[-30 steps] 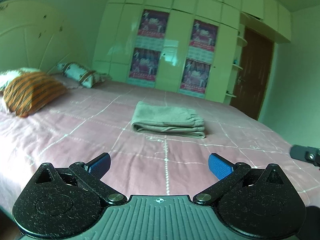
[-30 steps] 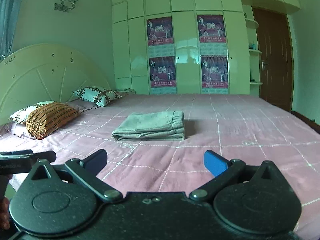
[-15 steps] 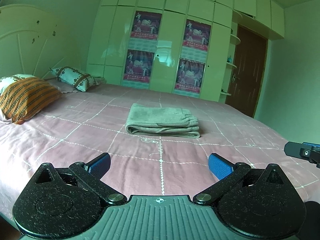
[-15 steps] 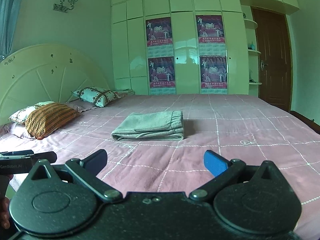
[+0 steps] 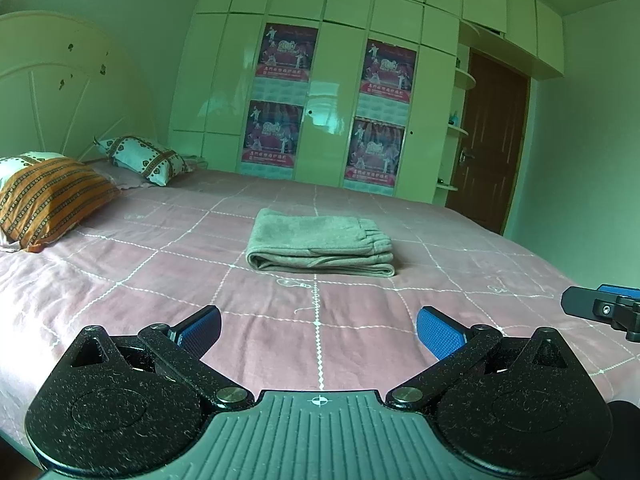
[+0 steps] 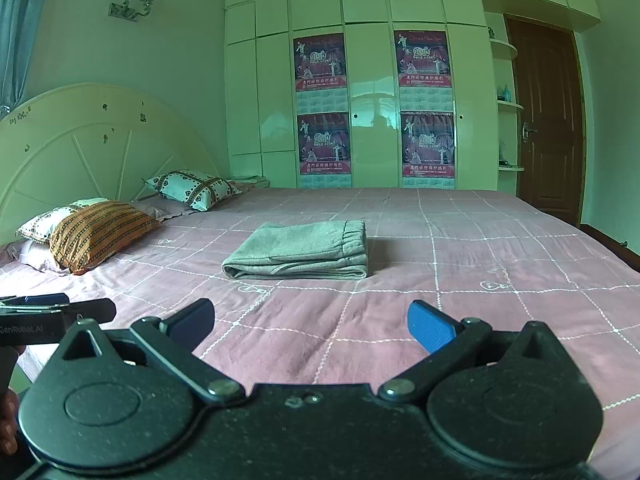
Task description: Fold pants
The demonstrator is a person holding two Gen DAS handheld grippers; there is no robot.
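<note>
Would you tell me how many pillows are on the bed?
3 show: an orange striped pillow nearest, a white patterned pillow half hidden behind it, and a heart-print pillow farther along the headboard. More may be hidden.

Right gripper [image 6: 310,322]: jaws spread wide, blue pads apart, nothing between them, above the bedspread.
Pants [image 6: 298,250]: folded in a flat stack mid-bed, waistband on the right.
Bedspread [image 6: 480,264]: pink with a white grid.
Pillows [image 6: 100,234]: by the headboard, left.
Left gripper [image 6: 56,312]: at left edge, partly seen.
</note>
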